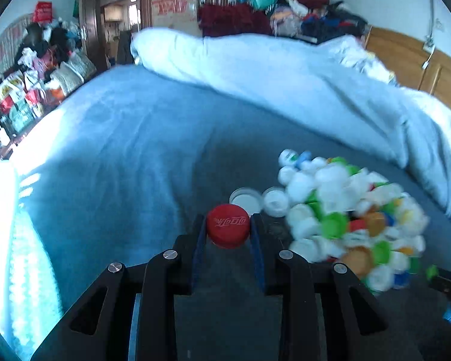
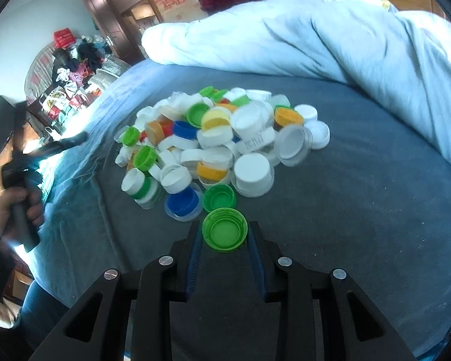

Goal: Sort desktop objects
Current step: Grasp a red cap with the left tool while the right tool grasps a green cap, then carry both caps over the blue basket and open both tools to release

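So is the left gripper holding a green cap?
No, the cap between the left gripper fingers is a red cap with white writing.

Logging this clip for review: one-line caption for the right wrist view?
Right gripper clamps an upturned green bottle cap before a mixed cap pile on a grey bedsheet.

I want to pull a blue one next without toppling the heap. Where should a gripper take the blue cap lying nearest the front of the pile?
Probably pinch the blue cap across its ribbed side wall, coming from the near, open side. It lies at the pile's front edge, beside a loose green cap; white caps crowd it behind.
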Tool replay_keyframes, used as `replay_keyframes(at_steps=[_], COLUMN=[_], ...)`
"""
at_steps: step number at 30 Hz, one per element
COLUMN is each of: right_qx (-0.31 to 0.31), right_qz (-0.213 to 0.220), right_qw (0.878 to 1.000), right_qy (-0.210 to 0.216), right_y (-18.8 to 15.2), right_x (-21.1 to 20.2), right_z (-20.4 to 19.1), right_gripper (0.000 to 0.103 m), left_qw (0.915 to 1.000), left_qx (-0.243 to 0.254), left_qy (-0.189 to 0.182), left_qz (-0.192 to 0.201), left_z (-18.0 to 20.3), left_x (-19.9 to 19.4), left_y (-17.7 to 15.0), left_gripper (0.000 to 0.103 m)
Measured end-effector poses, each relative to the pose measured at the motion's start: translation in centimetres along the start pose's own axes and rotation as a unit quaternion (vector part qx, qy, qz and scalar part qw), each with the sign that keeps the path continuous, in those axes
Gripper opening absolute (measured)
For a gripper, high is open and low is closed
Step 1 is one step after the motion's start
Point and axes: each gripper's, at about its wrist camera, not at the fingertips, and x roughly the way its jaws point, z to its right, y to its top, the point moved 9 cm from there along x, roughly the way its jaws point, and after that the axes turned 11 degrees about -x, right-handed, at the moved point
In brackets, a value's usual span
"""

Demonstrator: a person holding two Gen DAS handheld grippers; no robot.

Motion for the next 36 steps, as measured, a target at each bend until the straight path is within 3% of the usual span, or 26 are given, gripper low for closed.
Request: replay_keyframes(at_steps=[9,18,28,36], right_qx=[-0.03,-0.07,-0.124,-0.184], right_qz=[0.063,0.11,0.136,0.136], right_qw=[0.998,0.991,0.981,0.968], right_qy=[-0.01,0.016,0.069,0.104], right_y=[5.6,11.6,16.4,18.6], right_x=[-5.4,-9.2,-10.7,-10.1], right_z=[-4.3,-11.3,-21.4,-29.5], right_gripper=[0.033,0.033,0.033,0.033], left_qw=[0.9972,0.9898,0.9787,0.9713], left_qx=[-0.034,-0.07,-0.11,-0.146], left_qy=[0.018,0.052,0.095,0.13], left_qz=[0.064,0.113,0.144,0.136], left_z=[-1.8,-6.5,-11.8,-16.7], left_x=[-10.9,-18.0,-21.7,-22.3], left_y=[2.4,3.3,4.0,3.2], left_gripper=[0.025,0.025,0.025,0.025])
